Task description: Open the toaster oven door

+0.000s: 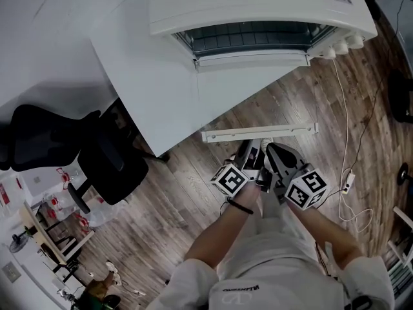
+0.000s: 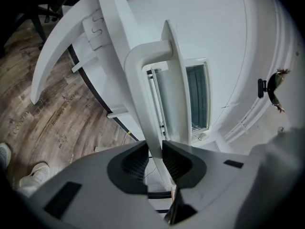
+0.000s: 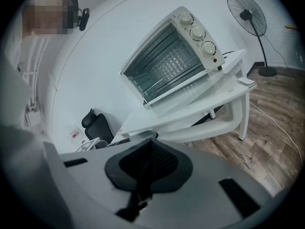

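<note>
The white toaster oven point(image 1: 258, 2) stands on a white table point(image 1: 148, 76). Its glass door point(image 1: 258, 95) is swung down and out toward me. The door's white handle bar point(image 1: 258, 133) runs across just beyond both grippers. My left gripper point(image 1: 253, 148) has that handle point(image 2: 143, 89) between its jaws, both pads against the bar point(image 2: 153, 151). Beside it, my right gripper point(image 1: 274, 154) is shut with nothing in it point(image 3: 148, 151). The right gripper view shows the oven's open cavity point(image 3: 167, 66), its lowered door point(image 3: 200, 87) and three knobs point(image 3: 198, 32).
A black office chair point(image 1: 97, 154) stands left of the table. On the wood floor at the right lie a white cord and a power strip point(image 1: 348, 183). A standing fan point(image 3: 248, 13) is behind the oven. My shoes point(image 2: 33, 173) are below.
</note>
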